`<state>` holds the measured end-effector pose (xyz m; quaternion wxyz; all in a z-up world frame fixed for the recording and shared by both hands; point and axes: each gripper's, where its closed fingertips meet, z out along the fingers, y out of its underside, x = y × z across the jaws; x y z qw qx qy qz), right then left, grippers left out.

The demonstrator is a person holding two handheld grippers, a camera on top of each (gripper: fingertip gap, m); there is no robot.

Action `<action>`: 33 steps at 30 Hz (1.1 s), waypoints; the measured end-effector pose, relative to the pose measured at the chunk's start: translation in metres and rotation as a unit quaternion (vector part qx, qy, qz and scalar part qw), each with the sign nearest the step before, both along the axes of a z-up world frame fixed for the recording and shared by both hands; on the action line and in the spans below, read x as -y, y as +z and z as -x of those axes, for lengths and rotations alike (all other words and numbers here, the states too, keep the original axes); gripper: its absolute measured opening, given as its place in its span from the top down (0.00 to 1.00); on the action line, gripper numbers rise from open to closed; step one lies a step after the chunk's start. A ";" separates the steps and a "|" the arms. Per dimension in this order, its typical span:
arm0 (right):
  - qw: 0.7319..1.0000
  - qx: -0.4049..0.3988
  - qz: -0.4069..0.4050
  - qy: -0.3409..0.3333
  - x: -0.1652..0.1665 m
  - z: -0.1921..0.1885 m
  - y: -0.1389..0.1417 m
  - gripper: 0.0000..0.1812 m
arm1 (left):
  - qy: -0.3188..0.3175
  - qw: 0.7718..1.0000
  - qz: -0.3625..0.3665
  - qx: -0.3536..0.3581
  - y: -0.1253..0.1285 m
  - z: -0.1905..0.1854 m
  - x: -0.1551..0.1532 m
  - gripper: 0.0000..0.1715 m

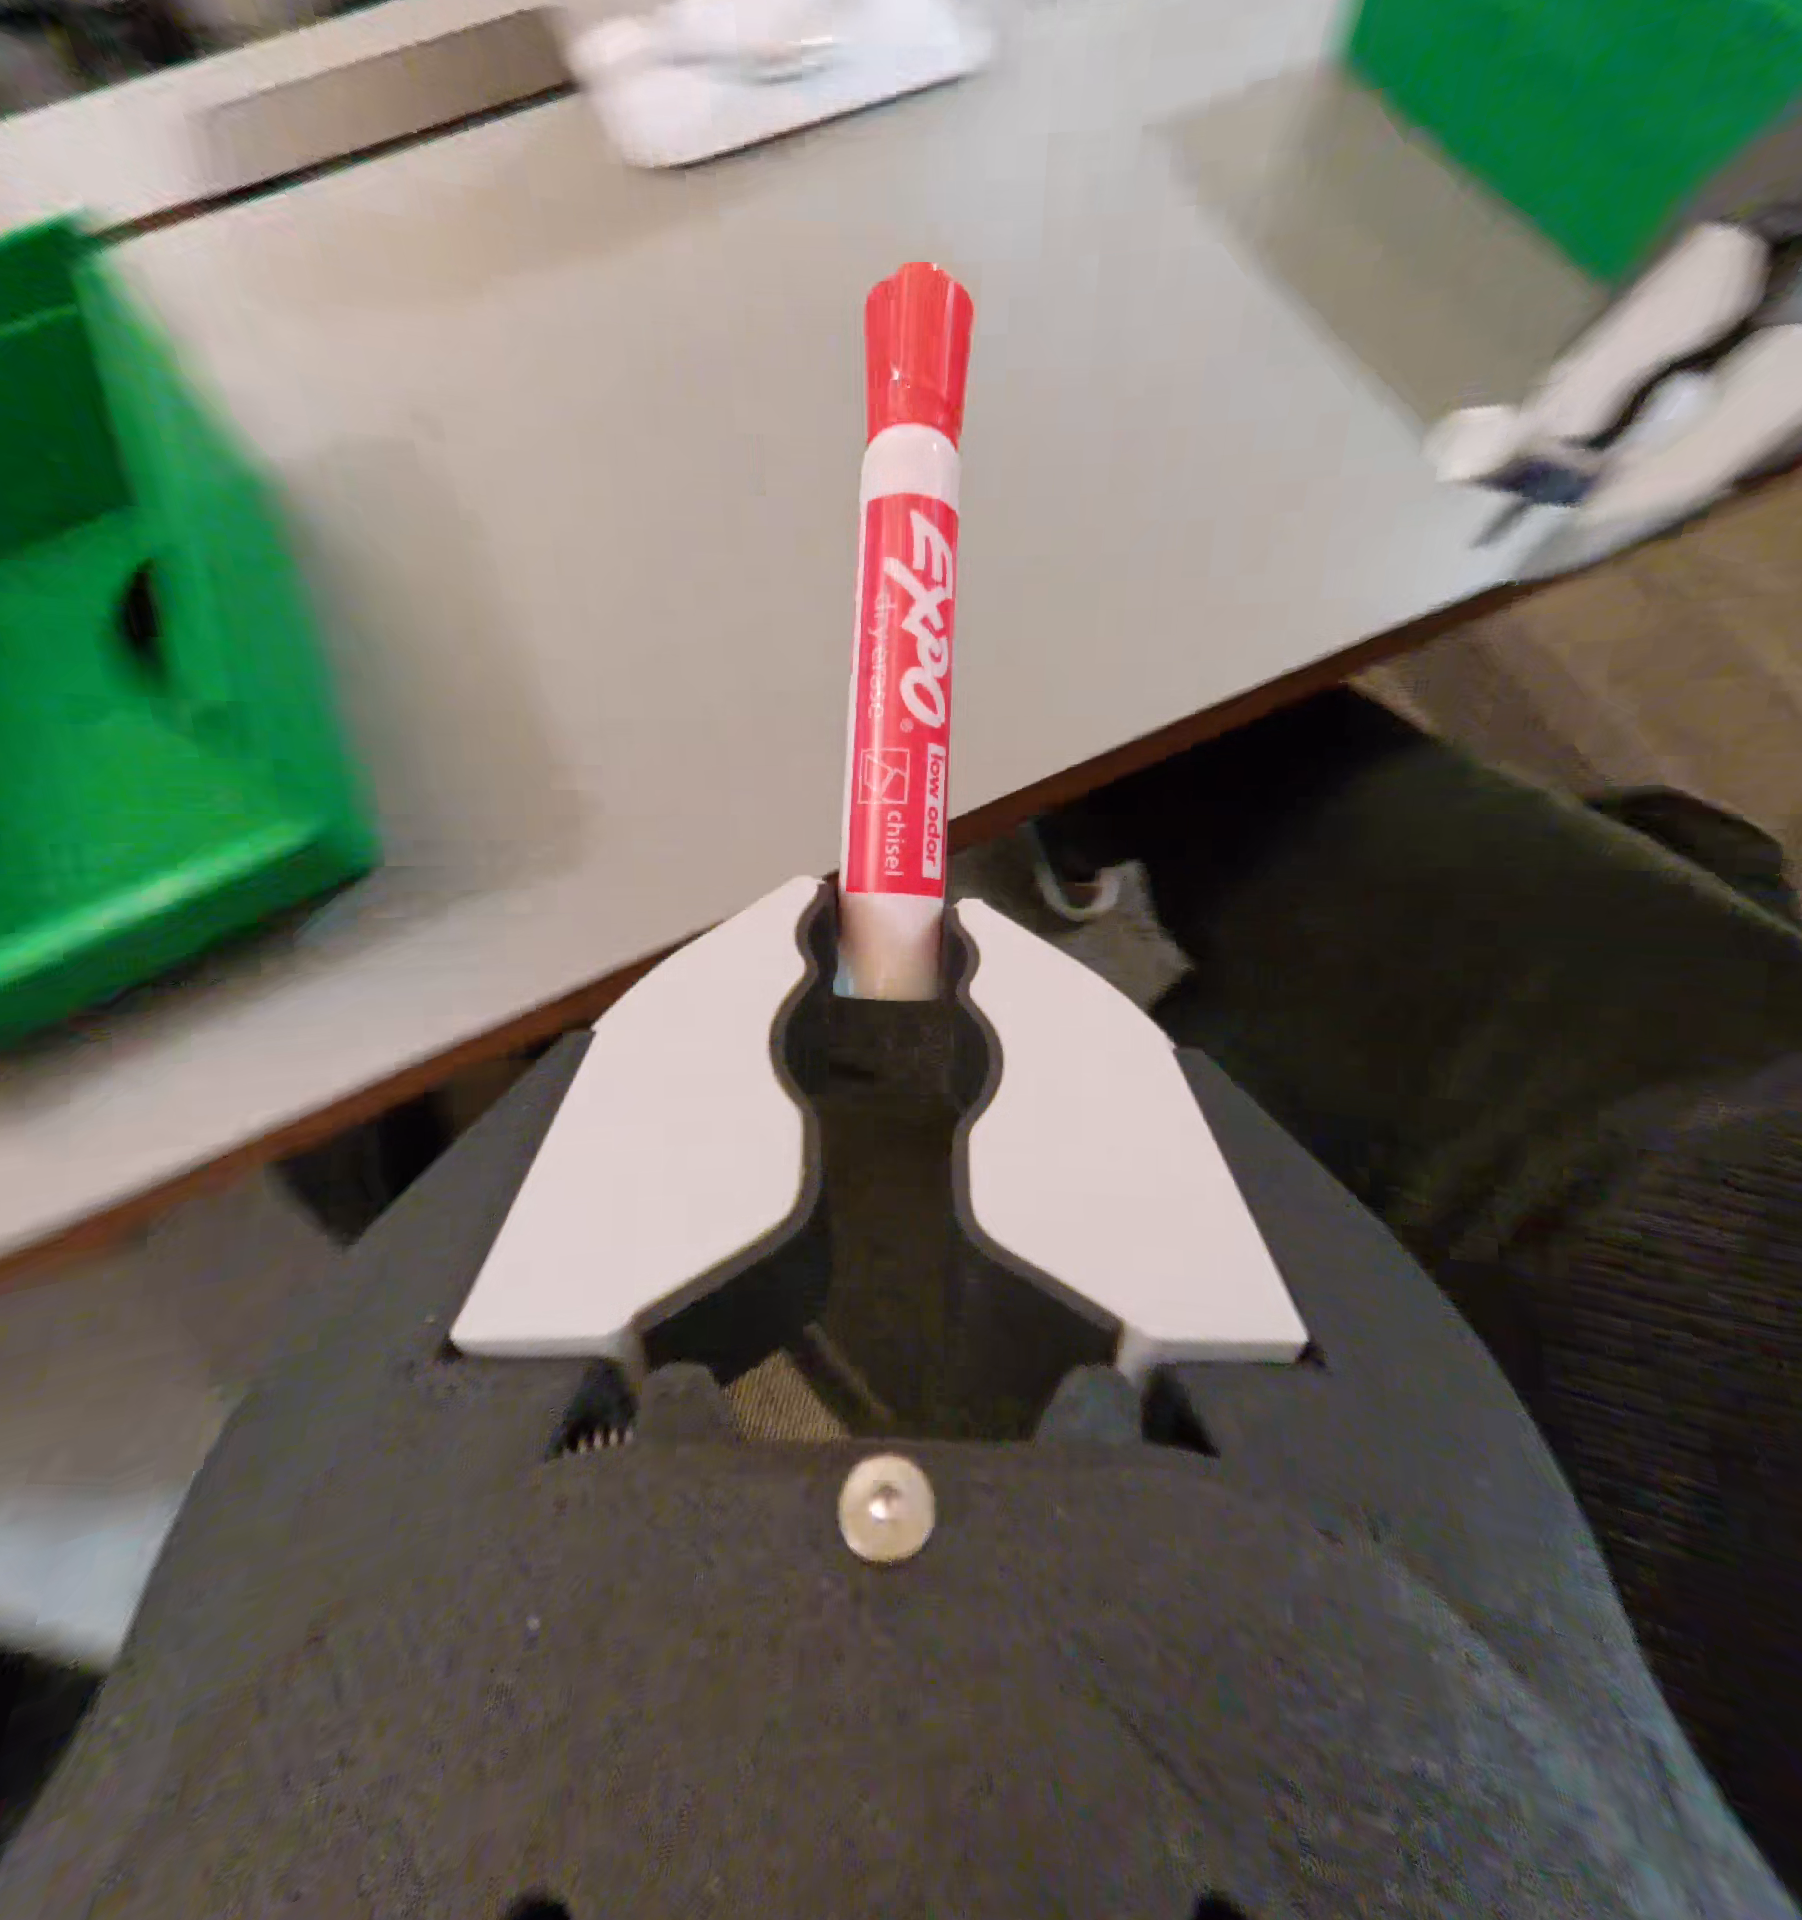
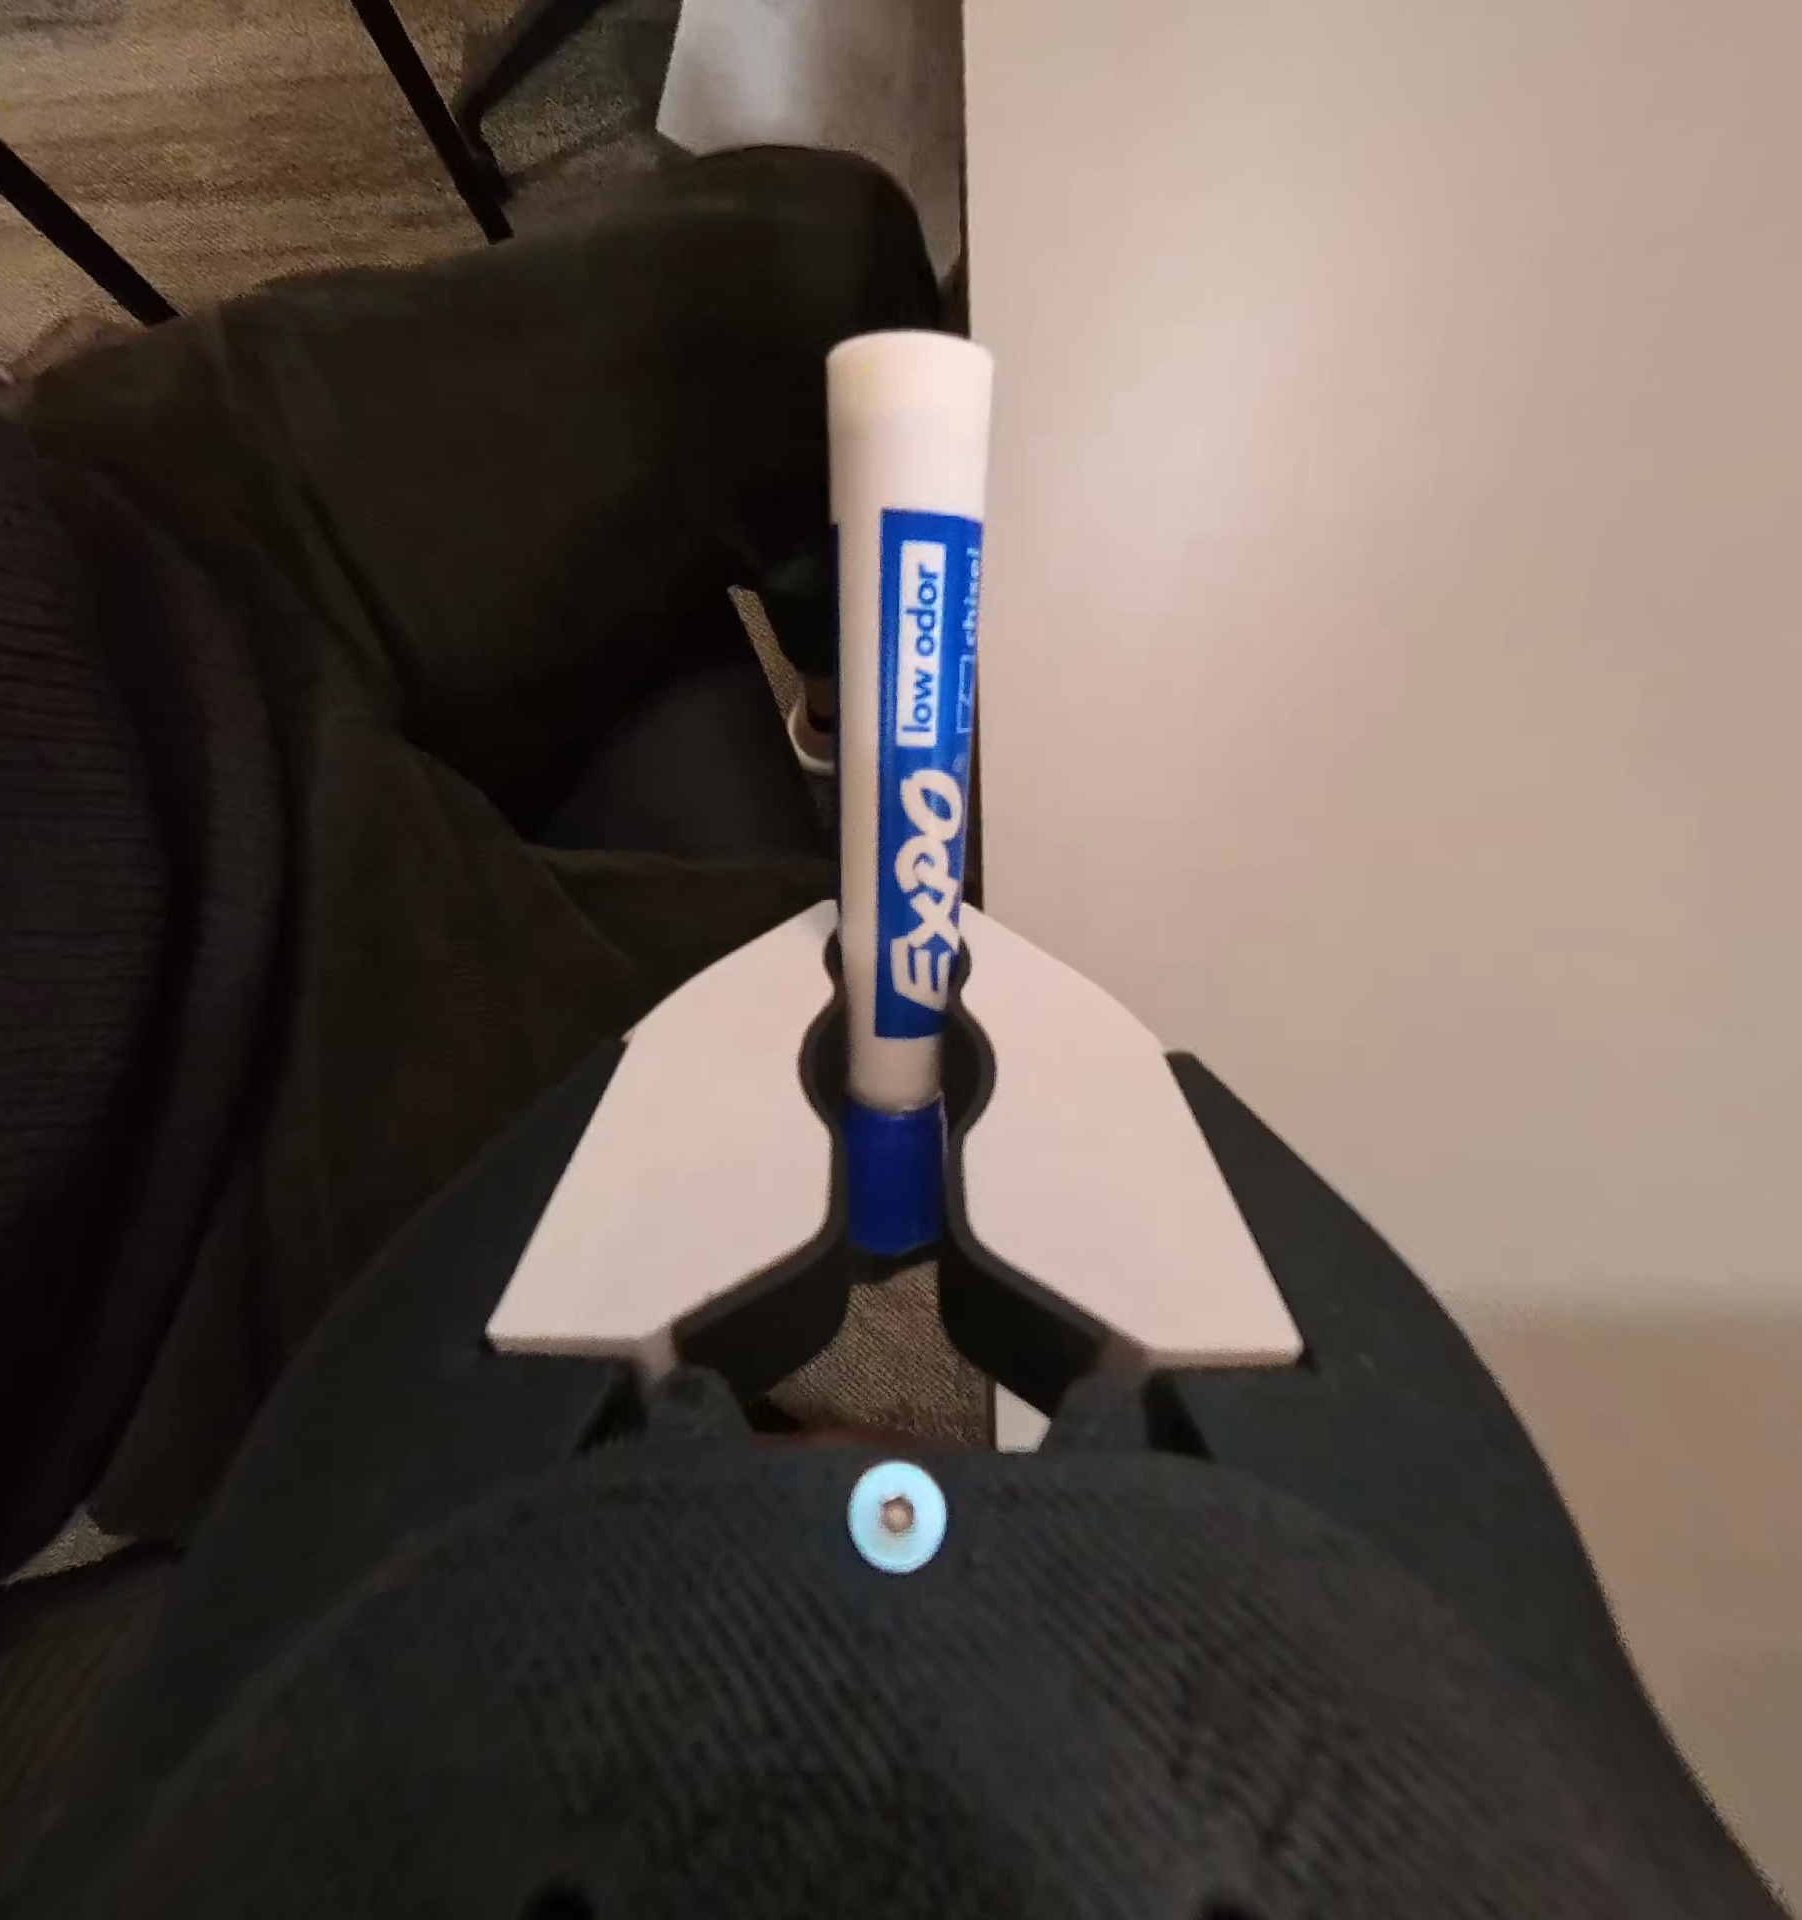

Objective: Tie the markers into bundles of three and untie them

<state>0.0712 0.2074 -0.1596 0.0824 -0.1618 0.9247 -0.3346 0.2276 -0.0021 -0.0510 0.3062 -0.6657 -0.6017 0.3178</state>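
The left hand-held gripper (image 1: 891, 914) clamps the white tail end of a red-capped marker (image 1: 902, 644) between its pale fingers (image 1: 668, 1122), the marker pointing straight ahead with its cap away from the camera, above the near edge of a grey bench (image 1: 585, 436). A green bin (image 1: 118, 665) stands on the bench to the left of the marker, a second green bin (image 1: 1603, 114) sits at the far right corner, and a blurred white object (image 1: 772, 73) lies at the back. The other hand-held gripper (image 1: 1624, 395), motion-blurred, shows at the right edge of the bench. In the right wrist view, the right hand-held gripper (image 2: 897, 956) is closed on a blue-capped marker (image 2: 907, 675), cap tucked back between the fingers (image 2: 689, 1164) and white tail pointing forward, beside the bench's pale top (image 2: 1396, 623). A person's dark trousers (image 2: 305, 623) fill the left of that view above patterned carpet (image 2: 149, 135).
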 end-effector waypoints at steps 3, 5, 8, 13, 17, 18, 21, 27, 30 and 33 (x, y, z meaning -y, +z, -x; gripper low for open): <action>0.999 -0.041 -0.031 -0.002 -0.023 0.008 -0.001 0.92 | -0.150 0.988 -0.002 0.031 -0.003 0.050 -0.069 0.88; 0.997 -0.044 -0.057 0.000 -0.034 0.014 -0.006 0.92 | -0.227 0.973 -0.009 0.040 -0.006 0.081 -0.101 0.88; 0.995 -0.011 -0.097 0.001 -0.040 0.022 -0.016 0.92 | -0.328 0.941 -0.058 0.062 -0.015 0.118 -0.133 0.88; 0.984 0.025 -0.178 -0.005 -0.036 0.047 -0.024 0.92 | -0.422 0.888 -0.138 0.123 -0.038 0.166 -0.144 0.89; 0.979 0.017 -0.204 -0.001 -0.024 0.064 -0.014 0.92 | -0.428 0.880 -0.157 0.137 -0.038 0.195 -0.130 0.89; 0.979 0.008 -0.204 0.001 -0.020 0.067 -0.010 0.92 | -0.432 0.875 -0.156 0.152 -0.037 0.197 -0.126 0.89; 0.983 -0.024 -0.185 -0.005 -0.009 0.075 0.005 0.92 | -0.433 0.884 -0.107 0.142 -0.026 0.209 -0.119 0.89; 0.981 -0.084 -0.174 -0.021 -0.002 0.074 0.015 0.92 | -0.457 0.878 -0.072 0.121 -0.012 0.205 -0.131 0.89; 0.981 -0.084 -0.172 -0.018 -0.003 0.064 0.013 0.92 | -0.460 0.877 -0.075 0.119 -0.014 0.194 -0.131 0.89; 0.983 -0.082 -0.165 -0.013 -0.002 0.052 0.014 0.92 | -0.468 0.871 -0.092 0.118 -0.016 0.178 -0.131 0.89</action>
